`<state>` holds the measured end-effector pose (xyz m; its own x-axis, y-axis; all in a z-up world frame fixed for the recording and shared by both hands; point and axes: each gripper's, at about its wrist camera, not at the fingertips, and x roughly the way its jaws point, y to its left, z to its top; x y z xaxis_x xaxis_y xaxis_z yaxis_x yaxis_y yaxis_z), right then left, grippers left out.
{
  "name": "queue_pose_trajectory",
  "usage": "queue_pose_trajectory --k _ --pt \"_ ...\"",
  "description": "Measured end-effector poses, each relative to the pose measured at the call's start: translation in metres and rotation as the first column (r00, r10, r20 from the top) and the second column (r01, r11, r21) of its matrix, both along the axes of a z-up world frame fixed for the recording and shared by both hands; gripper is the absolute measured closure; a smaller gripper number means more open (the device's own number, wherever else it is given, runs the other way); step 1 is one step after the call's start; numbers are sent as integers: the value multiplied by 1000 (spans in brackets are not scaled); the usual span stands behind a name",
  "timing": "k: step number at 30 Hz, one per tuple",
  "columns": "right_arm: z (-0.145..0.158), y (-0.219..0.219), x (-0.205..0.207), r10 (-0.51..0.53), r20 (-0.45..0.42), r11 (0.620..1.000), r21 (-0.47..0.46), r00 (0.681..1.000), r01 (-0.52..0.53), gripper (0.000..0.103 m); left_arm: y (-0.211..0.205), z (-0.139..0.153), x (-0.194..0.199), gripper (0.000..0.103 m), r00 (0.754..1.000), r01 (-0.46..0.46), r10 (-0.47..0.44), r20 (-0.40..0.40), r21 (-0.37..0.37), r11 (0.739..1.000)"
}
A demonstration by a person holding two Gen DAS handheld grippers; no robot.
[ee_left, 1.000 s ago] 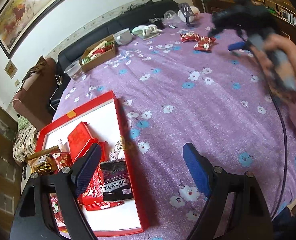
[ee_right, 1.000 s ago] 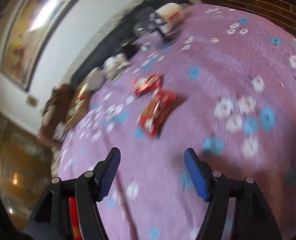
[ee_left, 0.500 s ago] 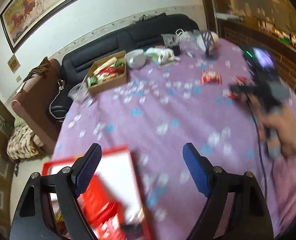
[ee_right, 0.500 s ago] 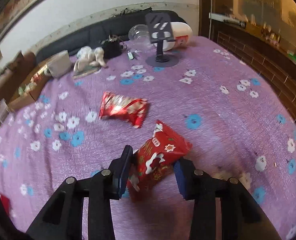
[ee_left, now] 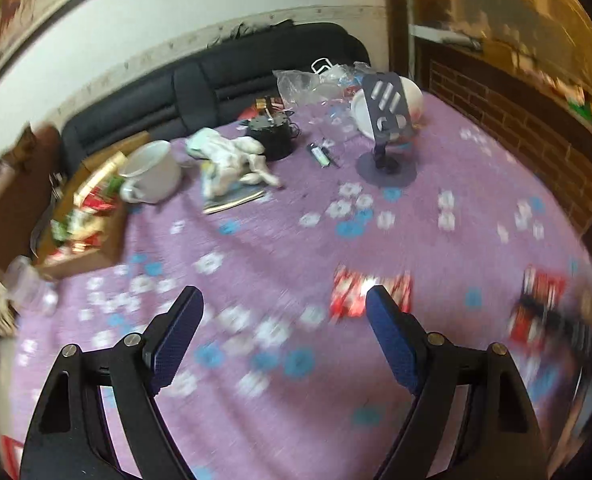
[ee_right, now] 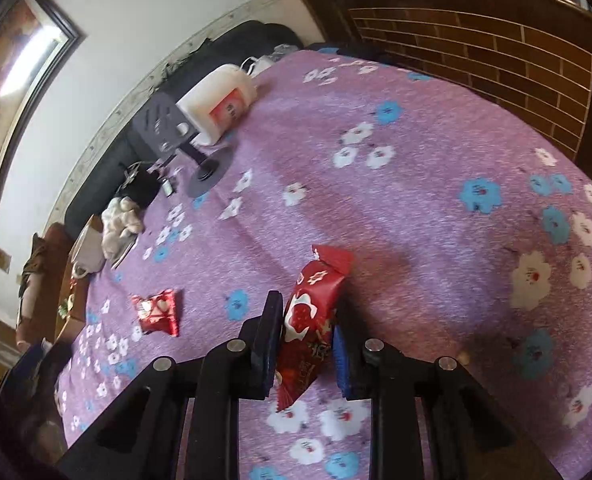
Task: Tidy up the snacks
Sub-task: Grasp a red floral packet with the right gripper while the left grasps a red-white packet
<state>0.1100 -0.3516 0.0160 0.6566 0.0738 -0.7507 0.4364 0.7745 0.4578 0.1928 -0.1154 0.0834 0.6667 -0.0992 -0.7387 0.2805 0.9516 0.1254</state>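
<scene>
My right gripper is shut on a long red snack packet and holds it just above the purple flowered tablecloth. A second red snack packet lies flat to its left. In the left wrist view that second packet lies just beyond my right fingertip. My left gripper is open and empty above the cloth. The held packet and the right gripper show blurred at the far right of the left wrist view.
At the back of the table stand a cardboard box of snacks, a white mug, a crumpled white cloth, a black pot, a grey phone stand and a white container. A black sofa lies behind.
My right gripper closed on the long red packet and lifted it. My left gripper swung away from the red tray toward the second packet; the tray has left its view.
</scene>
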Motion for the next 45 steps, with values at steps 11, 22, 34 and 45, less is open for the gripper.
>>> queue_pose_trajectory --k 11,22,34,45 --pt "-9 6 6 18 -16 996 89 1000 -17 76 -57 -64 41 19 987 73 -74 -145 -14 997" --pt "-12 0 2 10 -7 992 122 1000 -9 76 -21 -52 -102 49 803 555 -523 -284 37 831" --pt "-13 -3 -1 6 1 990 140 1000 -6 78 -25 -50 -14 25 923 -77 2 -385 -180 981" --pt "-15 -9 -2 7 9 975 224 1000 -9 67 -46 -61 1 53 951 -127 94 -294 -94 987"
